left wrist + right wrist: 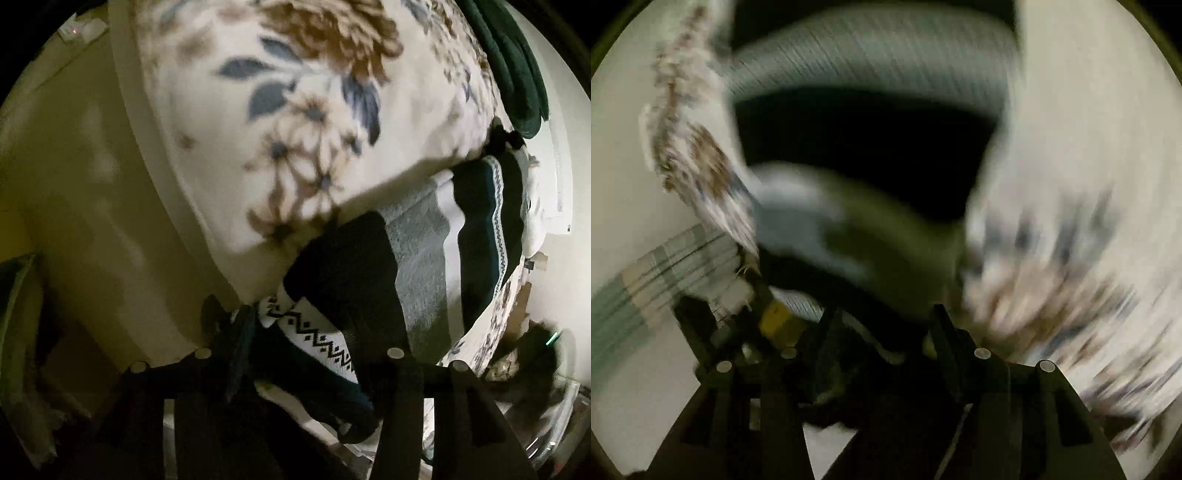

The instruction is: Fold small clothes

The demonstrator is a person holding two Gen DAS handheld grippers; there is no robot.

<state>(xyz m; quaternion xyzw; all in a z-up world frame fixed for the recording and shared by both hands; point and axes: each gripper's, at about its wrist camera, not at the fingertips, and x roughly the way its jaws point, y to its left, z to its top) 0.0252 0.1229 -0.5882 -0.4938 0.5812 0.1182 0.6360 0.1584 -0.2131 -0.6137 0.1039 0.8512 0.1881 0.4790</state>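
Observation:
A small knit garment [417, 258] with black, grey, white and teal stripes and a zigzag band lies on the floral blanket [295, 110]. My left gripper [303, 339] points down at its near end. The jaws stand apart, with the zigzag band lying loosely between the fingers. The right wrist view is heavily smeared by motion. There my right gripper [886, 332] has its fingers apart over a blurred grey and dark cloth [849, 236], and I cannot make out anything pinched. Floral blanket [1071, 258] fills that view's right side.
A dark green cloth [509, 62] lies at the blanket's far right. The white bed edge [147, 184] runs down the left, with cream floor beyond. A dark blurred shape [535, 350] sits low on the right. A yellow block [779, 321] and a striped cloth [665, 273] show at the left.

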